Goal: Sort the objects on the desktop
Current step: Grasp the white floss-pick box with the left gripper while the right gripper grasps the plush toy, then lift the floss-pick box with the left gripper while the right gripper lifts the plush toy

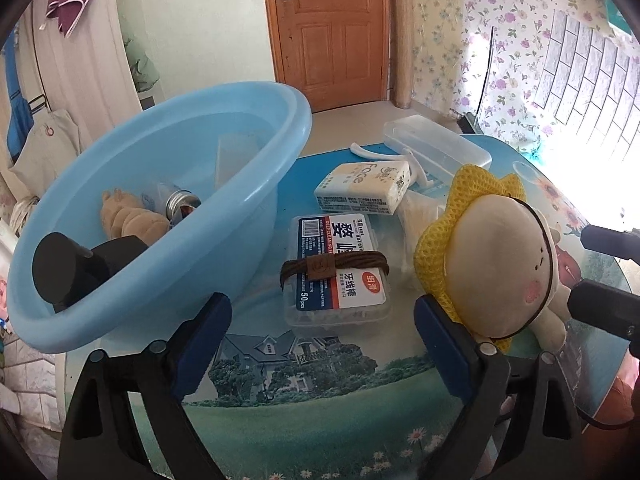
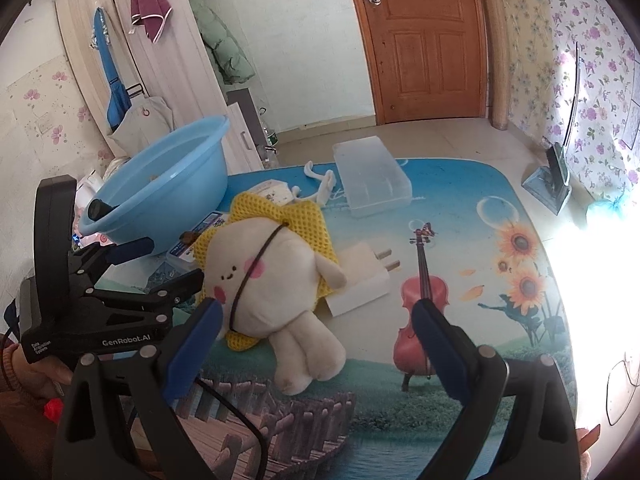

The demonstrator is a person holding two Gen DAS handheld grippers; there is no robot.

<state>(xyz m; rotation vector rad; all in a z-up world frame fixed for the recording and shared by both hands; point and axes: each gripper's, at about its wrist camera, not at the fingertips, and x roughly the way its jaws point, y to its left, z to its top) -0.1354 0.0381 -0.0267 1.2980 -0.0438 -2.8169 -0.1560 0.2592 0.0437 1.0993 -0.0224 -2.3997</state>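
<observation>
I note a closed wooden door (image 2: 428,40) at the back, floral wallpaper (image 2: 592,60) to its right, a maroon towel (image 2: 150,4) hanging on the pale wardrobe (image 2: 160,60), and a green jacket (image 2: 222,40) beside it.

The left gripper (image 1: 322,344) is spread wide, its blue-padded fingers (image 1: 200,344) well apart and gripping nothing. The right gripper (image 2: 316,344) is likewise spread wide with nothing between its fingers (image 2: 440,344). Both point forward, the left one just beside the right.
</observation>
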